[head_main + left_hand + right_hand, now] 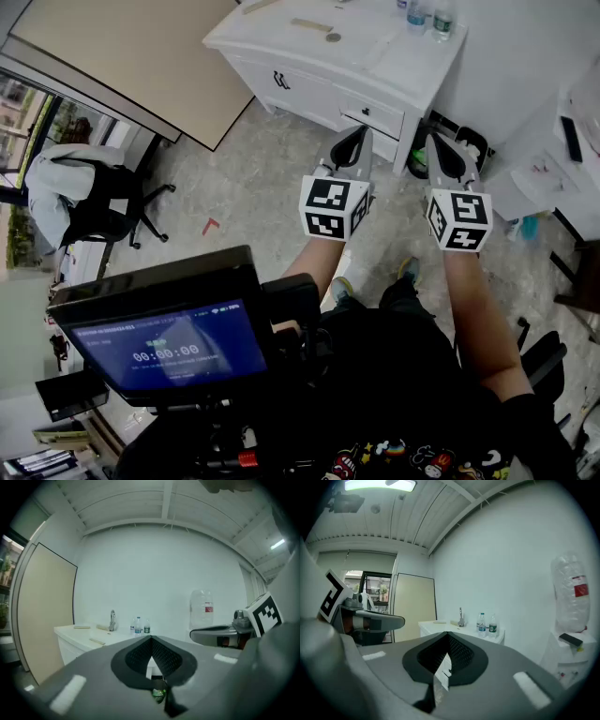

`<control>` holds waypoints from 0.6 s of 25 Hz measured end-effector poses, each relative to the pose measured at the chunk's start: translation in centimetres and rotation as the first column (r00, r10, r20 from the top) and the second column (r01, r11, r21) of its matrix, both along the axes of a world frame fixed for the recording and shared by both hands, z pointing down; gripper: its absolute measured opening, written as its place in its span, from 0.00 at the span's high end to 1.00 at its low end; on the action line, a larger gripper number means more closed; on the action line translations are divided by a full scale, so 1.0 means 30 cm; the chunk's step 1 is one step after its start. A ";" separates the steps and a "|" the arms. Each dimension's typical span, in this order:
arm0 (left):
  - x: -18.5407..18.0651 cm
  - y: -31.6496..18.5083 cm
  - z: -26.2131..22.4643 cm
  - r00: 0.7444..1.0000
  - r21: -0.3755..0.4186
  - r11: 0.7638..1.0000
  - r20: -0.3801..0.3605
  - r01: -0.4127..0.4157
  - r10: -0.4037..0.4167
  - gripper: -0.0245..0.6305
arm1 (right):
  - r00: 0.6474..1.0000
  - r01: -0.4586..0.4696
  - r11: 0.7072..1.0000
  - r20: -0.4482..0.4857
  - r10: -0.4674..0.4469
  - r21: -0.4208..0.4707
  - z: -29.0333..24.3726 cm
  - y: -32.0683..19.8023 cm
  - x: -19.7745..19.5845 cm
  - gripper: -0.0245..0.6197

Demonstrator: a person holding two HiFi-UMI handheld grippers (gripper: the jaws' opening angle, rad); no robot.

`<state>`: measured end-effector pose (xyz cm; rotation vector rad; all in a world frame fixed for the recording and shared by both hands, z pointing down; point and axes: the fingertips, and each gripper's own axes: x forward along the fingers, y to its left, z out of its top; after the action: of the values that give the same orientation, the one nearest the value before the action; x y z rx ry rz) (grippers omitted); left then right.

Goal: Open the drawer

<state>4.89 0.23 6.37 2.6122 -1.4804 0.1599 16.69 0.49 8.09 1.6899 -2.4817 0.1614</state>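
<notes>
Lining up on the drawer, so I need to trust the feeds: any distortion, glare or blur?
Head view: sharp and evenly lit, and the drawer reads clearly. Left gripper view: strong fisheye, dark corners, straight lines bowed. Right gripper view: same bowing, plus glare from the ceiling light at top left.

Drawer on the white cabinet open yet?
No, in the head view the small white drawer with a dark handle sits flush in the front of the white wooden cabinet.
</notes>
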 end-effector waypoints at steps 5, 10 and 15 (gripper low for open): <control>0.015 -0.003 -0.008 1.000 0.002 1.000 -0.006 -0.008 0.008 0.96 | 1.000 0.000 1.000 -0.005 0.000 0.008 -0.010 0.001 0.005 0.93; 0.078 -0.071 0.053 1.000 -0.005 1.000 0.019 -0.010 0.010 0.96 | 1.000 0.019 1.000 0.008 -0.019 0.015 0.032 -0.063 0.066 0.93; 0.133 -0.119 0.155 0.998 -0.008 1.000 0.066 0.007 -0.006 0.96 | 0.998 0.070 0.997 -0.005 -0.070 0.019 0.073 -0.092 0.163 0.93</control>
<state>8.88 -3.34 11.02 2.6197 -1.5051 0.2537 21.59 -2.26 10.29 1.6059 -2.5435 0.1270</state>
